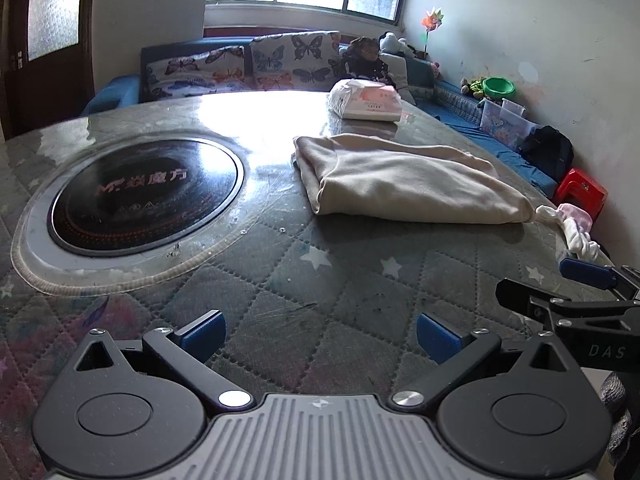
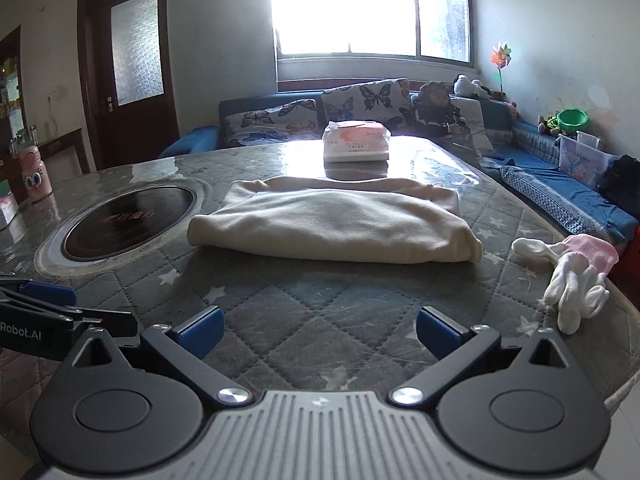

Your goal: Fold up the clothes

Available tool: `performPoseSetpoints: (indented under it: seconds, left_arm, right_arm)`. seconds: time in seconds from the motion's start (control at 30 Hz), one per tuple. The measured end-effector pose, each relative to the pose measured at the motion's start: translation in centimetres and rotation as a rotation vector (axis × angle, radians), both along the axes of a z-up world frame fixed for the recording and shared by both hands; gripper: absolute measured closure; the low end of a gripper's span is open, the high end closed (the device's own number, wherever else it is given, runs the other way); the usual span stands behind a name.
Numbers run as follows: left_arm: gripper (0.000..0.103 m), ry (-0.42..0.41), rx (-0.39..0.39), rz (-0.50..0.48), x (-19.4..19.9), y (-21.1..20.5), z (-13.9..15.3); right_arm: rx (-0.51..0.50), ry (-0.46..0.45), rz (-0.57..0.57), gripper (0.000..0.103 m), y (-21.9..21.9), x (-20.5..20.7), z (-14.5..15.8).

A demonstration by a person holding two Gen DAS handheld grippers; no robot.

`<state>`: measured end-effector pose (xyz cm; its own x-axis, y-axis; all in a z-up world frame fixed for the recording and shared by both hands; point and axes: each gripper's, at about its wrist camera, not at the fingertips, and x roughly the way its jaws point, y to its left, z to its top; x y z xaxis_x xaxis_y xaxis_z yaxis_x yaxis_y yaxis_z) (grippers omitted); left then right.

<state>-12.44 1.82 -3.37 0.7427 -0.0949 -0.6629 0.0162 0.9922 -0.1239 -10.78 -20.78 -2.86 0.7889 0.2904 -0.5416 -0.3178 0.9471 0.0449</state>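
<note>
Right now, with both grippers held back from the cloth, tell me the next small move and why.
Probably ease the right gripper forward toward the near folded edge of the beige garment. Both it and the left gripper are open, hold nothing, and sit short of the garment. It already lies folded into a flat bundle on the quilted table, so another fold, or squaring it, would start at that edge.

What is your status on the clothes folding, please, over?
Left gripper open, right gripper open, both empty. Beige garment lies folded on table, untouched. White gloves beside it, nothing blocking.
</note>
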Motion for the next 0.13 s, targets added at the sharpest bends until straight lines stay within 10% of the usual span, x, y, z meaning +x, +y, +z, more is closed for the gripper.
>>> performPoseSetpoints:
  seconds: [0.13]
  left_arm:
    - [0.000, -0.009, 0.005, -0.006, -0.31, -0.26, 0.31]
  right_arm:
    - [-0.003, -0.007, 0.000, 0.000, -0.03, -0.44, 0.10]
